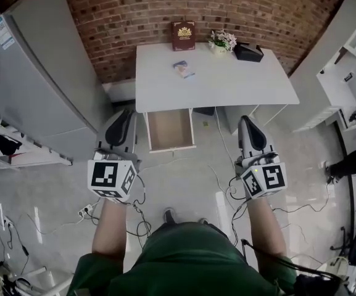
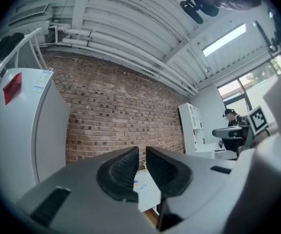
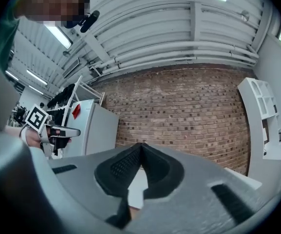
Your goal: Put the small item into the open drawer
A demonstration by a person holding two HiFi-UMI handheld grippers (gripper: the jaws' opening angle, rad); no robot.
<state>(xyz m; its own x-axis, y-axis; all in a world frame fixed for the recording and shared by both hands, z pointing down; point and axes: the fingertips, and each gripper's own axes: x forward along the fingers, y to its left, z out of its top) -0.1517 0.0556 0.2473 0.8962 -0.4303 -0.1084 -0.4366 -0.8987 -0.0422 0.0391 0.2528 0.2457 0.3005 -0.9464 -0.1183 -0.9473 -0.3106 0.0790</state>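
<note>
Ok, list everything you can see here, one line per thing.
table: 1, white, against the brick wall
drawer: 1, wooden inside, pulled open under the table's left part, nothing in it
small item: 1, bluish, on the table's left part
plaque: 1, dark red, upright at the table's back edge
flower pot: 1, white blooms, right of the plaque
box: 1, black, right of the flower pot
tall cabinet: 1, grey, left of the table
shelf unit: 1, white, right of the table
cables: several, on the floor
left gripper: 1, grey, jaws slightly apart, nothing between
right gripper: 1, grey, jaws together, empty
</note>
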